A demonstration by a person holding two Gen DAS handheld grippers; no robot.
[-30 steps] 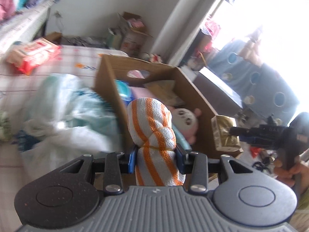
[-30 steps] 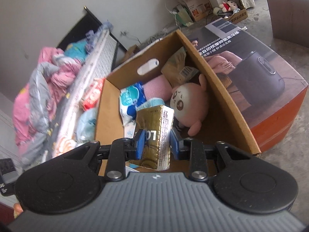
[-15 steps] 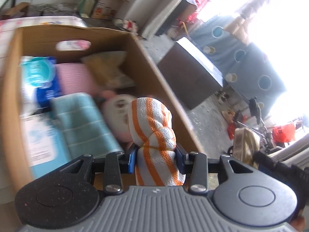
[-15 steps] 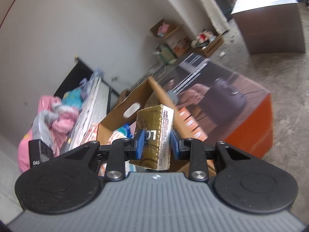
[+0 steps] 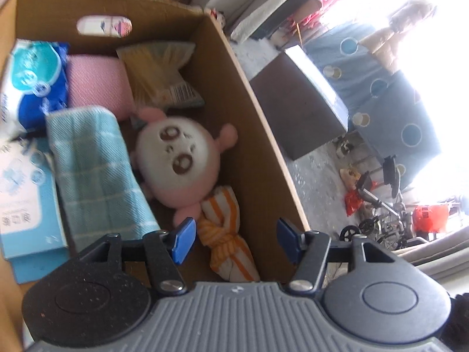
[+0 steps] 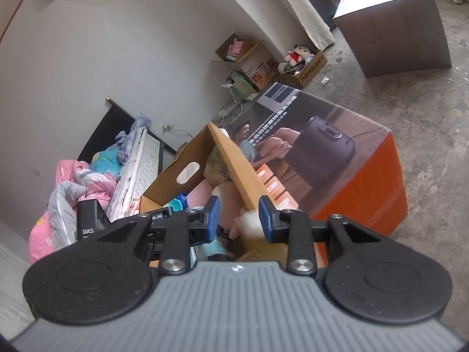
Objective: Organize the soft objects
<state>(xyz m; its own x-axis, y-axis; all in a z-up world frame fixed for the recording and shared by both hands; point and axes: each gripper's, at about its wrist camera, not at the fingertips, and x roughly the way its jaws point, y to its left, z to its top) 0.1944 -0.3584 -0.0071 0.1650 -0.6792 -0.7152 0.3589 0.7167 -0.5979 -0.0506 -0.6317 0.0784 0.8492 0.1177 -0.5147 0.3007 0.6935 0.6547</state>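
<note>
My left gripper is open above the near right corner of the cardboard box. The orange-and-white striped cloth lies in that corner, below the fingers and free of them. A white and pink plush toy, a teal checked towel, a pink cloth, tissue packs and a yellow packet fill the box. My right gripper is open and empty, straddling the box's right wall. The gold packet is not in view.
An orange printed carton stands right of the box. A dark cabinet and a blue spotted cover are beyond it on the concrete floor. A bed with pink bedding lies left. More cartons sit by the wall.
My left gripper opened and the striped cloth dropped into the box's near right corner. My right gripper opened too, and the gold packet it held is gone from view.
</note>
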